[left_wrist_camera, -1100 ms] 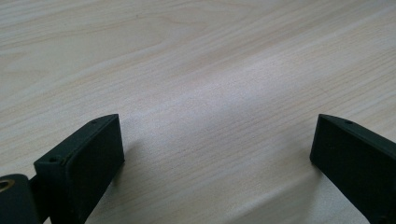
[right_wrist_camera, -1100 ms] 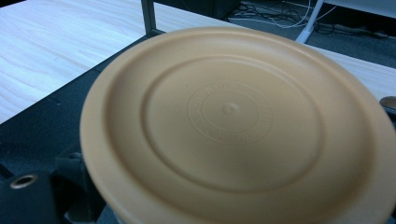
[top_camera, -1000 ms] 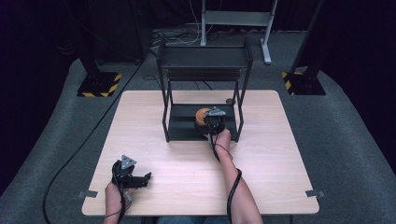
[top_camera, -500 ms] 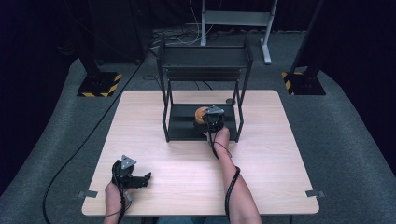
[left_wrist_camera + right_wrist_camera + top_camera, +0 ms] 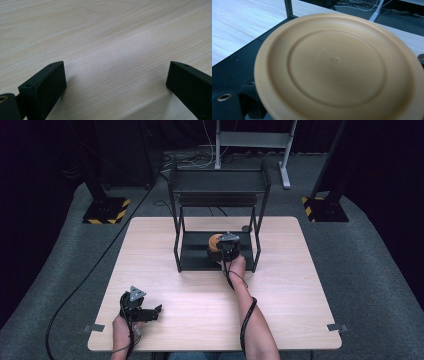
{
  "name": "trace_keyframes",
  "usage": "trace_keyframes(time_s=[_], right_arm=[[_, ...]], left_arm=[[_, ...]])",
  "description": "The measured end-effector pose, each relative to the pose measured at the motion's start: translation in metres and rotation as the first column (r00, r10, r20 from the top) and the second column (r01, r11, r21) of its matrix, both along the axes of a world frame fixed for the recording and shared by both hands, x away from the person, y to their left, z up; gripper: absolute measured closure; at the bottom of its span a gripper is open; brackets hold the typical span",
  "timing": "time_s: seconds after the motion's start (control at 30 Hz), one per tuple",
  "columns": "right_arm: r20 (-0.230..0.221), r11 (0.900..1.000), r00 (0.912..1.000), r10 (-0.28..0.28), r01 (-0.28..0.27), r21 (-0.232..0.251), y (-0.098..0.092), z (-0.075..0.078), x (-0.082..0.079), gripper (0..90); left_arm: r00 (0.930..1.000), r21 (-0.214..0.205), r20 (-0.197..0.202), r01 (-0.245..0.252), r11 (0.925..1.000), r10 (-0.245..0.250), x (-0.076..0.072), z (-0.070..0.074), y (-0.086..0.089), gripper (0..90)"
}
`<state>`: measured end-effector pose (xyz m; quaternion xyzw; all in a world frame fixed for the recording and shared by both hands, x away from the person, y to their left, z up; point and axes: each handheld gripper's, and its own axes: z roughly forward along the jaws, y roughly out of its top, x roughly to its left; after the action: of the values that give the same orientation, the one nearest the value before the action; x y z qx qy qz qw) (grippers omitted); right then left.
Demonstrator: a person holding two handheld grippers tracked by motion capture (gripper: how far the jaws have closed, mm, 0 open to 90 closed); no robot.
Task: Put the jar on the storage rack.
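While our right gripper point(image 5: 226, 251) clasps the plate point(image 5: 337, 65) over the rack's point(image 5: 218, 205) lower shelf, our left gripper point(image 5: 150, 311) rests wide apart on the table point(image 5: 280, 295), holding nothing.

The plate point(image 5: 335, 61) is plain orange-tan with raised concentric rings. The rack point(image 5: 218, 195) is matt black, as are both grippers' jaws. The table point(image 5: 200, 295) is pale wood with fine grain. Yellow-and-black hazard stripes mark two floor bases point(image 5: 106, 214).
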<state>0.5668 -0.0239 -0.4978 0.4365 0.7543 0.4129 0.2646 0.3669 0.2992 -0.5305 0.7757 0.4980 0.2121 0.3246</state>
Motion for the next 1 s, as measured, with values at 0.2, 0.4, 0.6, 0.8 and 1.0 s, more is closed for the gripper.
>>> trace_keyframes(time_s=[0.2,0.4,0.6,0.8,1.0], right_arm=[[-0.005,1.0000,1.0000,0.000,0.000,-0.004,-0.001,0.001,0.000,8.5],[-0.051,0.9999,0.9986,-0.016,0.016,-0.001,-0.005,0.000,0.000,0.0],[-0.072,0.9999,0.9974,0.003,-0.004,-0.013,-0.011,0.006,-0.008,0.0],[-0.117,0.9997,0.9930,0.017,-0.019,-0.016,-0.020,0.008,-0.021,0.0],[-0.119,0.9963,0.9910,0.060,-0.067,-0.054,-0.028,0.005,-0.040,0.0]], left_arm=[[1.0000,0.000,0.000,0.000,1.0000,0.000,0.000,0.000,0.000,2.4],[1.0000,0.000,0.001,-0.001,1.0000,0.001,0.000,0.000,0.000,2.4],[1.0000,0.001,0.002,-0.001,1.0000,0.001,0.000,0.000,0.000,2.4],[1.0000,0.002,0.003,-0.001,1.0000,0.001,0.000,0.000,0.000,2.4],[1.0000,-0.001,0.000,0.000,1.0000,0.000,0.000,0.000,0.000,2.4]])
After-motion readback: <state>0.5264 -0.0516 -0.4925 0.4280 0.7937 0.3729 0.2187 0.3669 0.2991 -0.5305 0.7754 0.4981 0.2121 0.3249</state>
